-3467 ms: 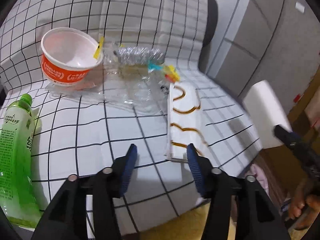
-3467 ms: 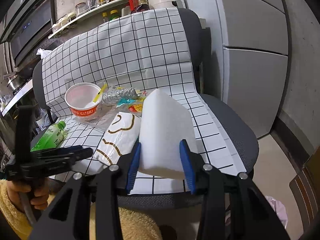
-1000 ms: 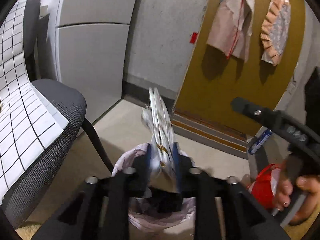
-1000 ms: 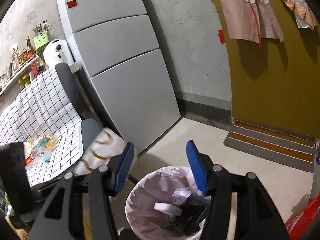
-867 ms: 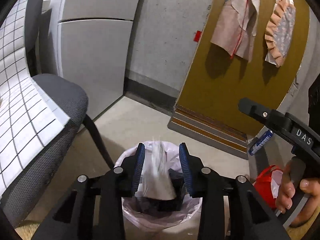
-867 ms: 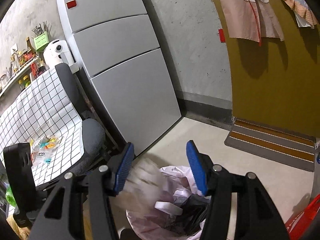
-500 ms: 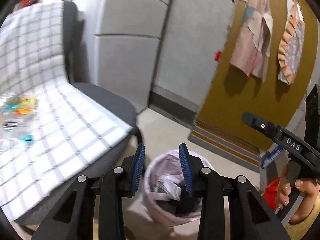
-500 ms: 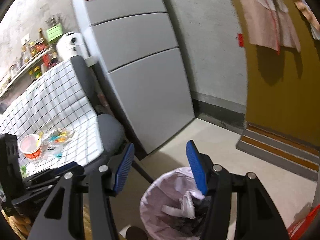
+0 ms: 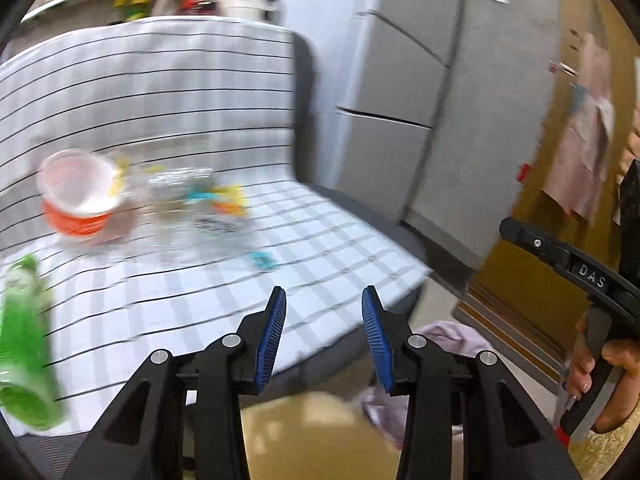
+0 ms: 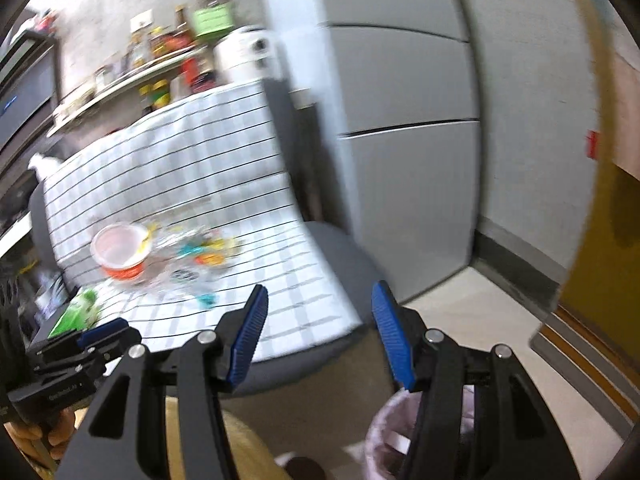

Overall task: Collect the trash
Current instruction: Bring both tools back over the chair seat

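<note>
On the checked chair seat [image 9: 320, 248], from the left, lie a green bottle [image 9: 24, 344], an orange-banded paper cup [image 9: 80, 196] and crumpled clear wrappers [image 9: 192, 200]. We judge all light: the bottle stiff but slippery, best taken mid-body; the cup crushable, best taken at its rim. Their labels are too blurred to read. Our left claw [image 9: 324, 332] is empty, jaws opening; our right claw [image 10: 320, 336] is empty, half open, lettered "DAS".

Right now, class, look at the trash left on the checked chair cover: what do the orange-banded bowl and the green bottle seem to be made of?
Orange-banded bowl: probably coated paper or thin plastic; matte white inside, printed orange band outside. Motion blur leaves it open.
Green bottle: likely plastic; bright, translucent-looking green body, lying on the checked chair cover, with a label too blurred to read.
</note>
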